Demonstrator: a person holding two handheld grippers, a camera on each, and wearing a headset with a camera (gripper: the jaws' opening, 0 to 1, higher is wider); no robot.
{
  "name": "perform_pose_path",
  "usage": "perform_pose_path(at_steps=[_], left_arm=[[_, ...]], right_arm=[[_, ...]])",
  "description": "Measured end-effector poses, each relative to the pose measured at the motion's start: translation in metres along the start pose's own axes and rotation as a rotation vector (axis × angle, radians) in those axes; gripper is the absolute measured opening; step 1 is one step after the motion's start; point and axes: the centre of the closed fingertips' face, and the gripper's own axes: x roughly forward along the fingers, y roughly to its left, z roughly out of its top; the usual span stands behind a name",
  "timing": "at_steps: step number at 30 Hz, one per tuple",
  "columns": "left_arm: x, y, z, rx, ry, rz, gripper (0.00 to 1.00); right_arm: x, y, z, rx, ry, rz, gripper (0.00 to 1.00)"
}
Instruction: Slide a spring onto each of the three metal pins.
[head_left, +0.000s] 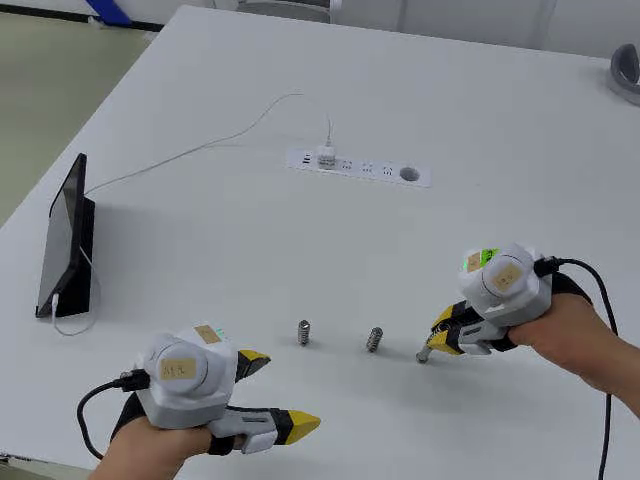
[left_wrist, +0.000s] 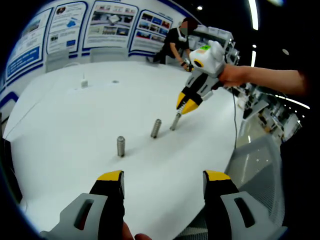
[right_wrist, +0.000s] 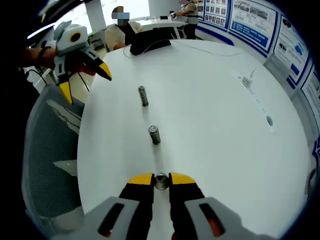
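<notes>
Three short metal pins stand in a row on the white table (head_left: 300, 230). The left pin (head_left: 304, 332) and the middle pin (head_left: 374, 339) each carry a coiled spring. My right gripper (head_left: 434, 342) is shut on a spring (head_left: 424, 353) at the third pin, which leans slightly. In the right gripper view the jaws (right_wrist: 160, 179) pinch its round metal top (right_wrist: 160, 182), with the middle pin (right_wrist: 154, 135) and far pin (right_wrist: 143, 96) beyond. My left gripper (head_left: 280, 390) hangs open near the front edge, nothing between its fingers (left_wrist: 111, 176). It faces the pins (left_wrist: 120, 146) and the right gripper (left_wrist: 184, 106).
A white power strip (head_left: 357, 167) with a plugged charger lies at mid-table. Its cable runs to a tablet (head_left: 65, 240) propped at the left edge. A mesh chair back (right_wrist: 50, 145) stands close to the table's near edge. People sit at benches in the background.
</notes>
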Motion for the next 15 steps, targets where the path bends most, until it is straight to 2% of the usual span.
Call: perform_pose_path(at_steps=[15], left_arm=[[-0.003, 0.004, -0.001, -0.005, -0.001, 0.009, 0.65]], right_arm=[[0.024, 0.001, -0.012, 0.001, 0.023, 0.01, 0.13]])
